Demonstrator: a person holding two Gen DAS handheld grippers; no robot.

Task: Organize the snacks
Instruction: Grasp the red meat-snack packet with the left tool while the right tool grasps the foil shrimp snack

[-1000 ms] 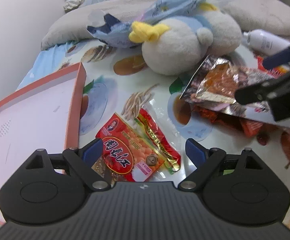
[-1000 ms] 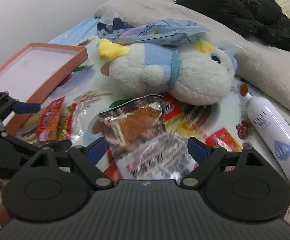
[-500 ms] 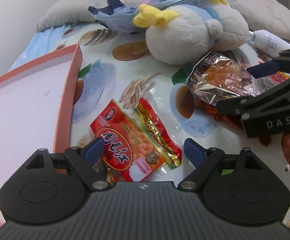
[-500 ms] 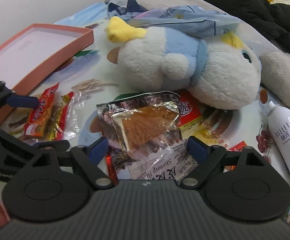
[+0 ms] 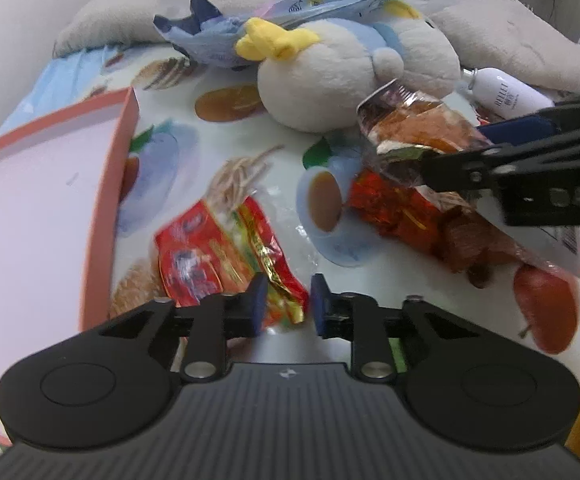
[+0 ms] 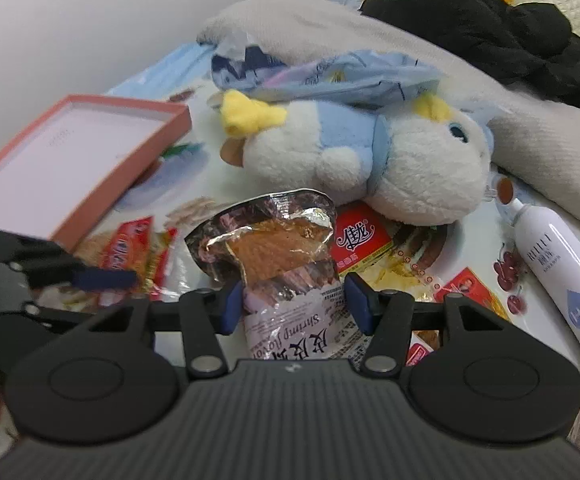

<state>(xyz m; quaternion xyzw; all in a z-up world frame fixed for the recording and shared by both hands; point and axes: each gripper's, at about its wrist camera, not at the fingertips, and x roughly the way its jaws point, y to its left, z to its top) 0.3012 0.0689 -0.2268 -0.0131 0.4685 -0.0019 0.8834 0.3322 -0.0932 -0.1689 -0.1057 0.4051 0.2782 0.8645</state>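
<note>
left gripper (image 5: 284, 300) now pinches red packet (image 5: 226, 260), right gripper (image 6: 293, 306) closing

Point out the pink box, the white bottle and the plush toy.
pink box (image 6: 172, 120), right wrist view, on its far corner rim.
white bottle (image 6: 545, 252), right wrist view, on its body.
plush toy (image 5: 321, 80), left wrist view, on its white belly.

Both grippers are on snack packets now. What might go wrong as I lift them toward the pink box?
The left gripper pinches only the red packet's corner, so it may slip. The right gripper's jaws are closing around the shrimp snack bag; packets beneath could drag. Both paths to the pink box may cross.
</note>
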